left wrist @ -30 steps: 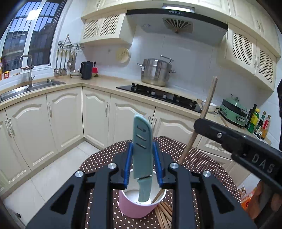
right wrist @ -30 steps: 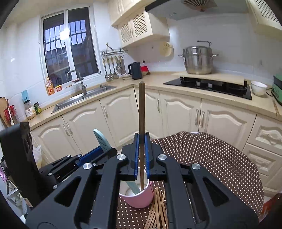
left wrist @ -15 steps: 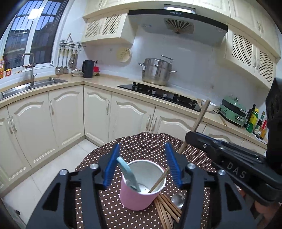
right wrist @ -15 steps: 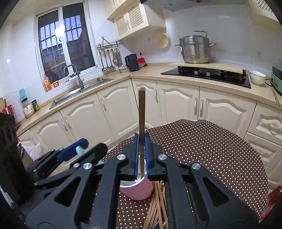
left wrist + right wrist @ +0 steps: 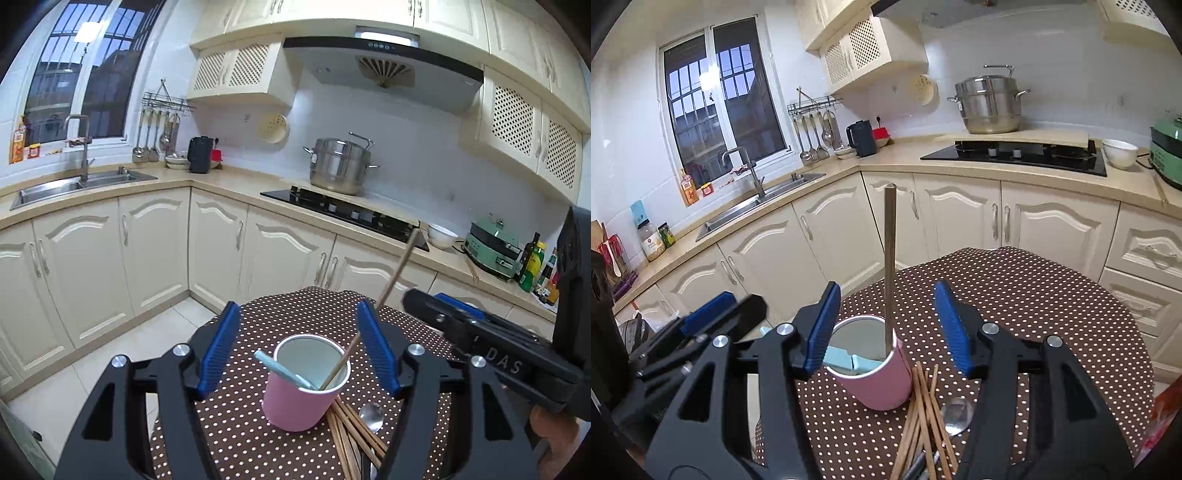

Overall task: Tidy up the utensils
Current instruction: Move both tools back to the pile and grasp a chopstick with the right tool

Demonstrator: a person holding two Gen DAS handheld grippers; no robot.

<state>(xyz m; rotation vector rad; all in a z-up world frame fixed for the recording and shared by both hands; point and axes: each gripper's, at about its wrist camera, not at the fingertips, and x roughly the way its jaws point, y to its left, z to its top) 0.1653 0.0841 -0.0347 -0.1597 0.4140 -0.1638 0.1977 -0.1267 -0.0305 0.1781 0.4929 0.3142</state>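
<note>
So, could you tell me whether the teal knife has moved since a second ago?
Yes: the teal knife went from upright between the left gripper's fingers down into the pink cup.

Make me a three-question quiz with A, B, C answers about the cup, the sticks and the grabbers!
1. Where do the loose chopsticks lie?
A. In the sink
B. On the dotted tablecloth beside the cup
C. On the stove

2. What colour is the cup outside?
A. Pink
B. Green
C. Black

3. How are the left hand-held gripper and right hand-held gripper?
A. Both shut on chopsticks
B. One shut, one open
C. Both open, holding nothing

Answers:
1. B, the bundle rests on the cloth at the cup's base, by a spoon.
2. A, its wall is pink.
3. C, the blue pads stand wide apart in both views; one chopstick and the teal knife stand in the cup.
</note>
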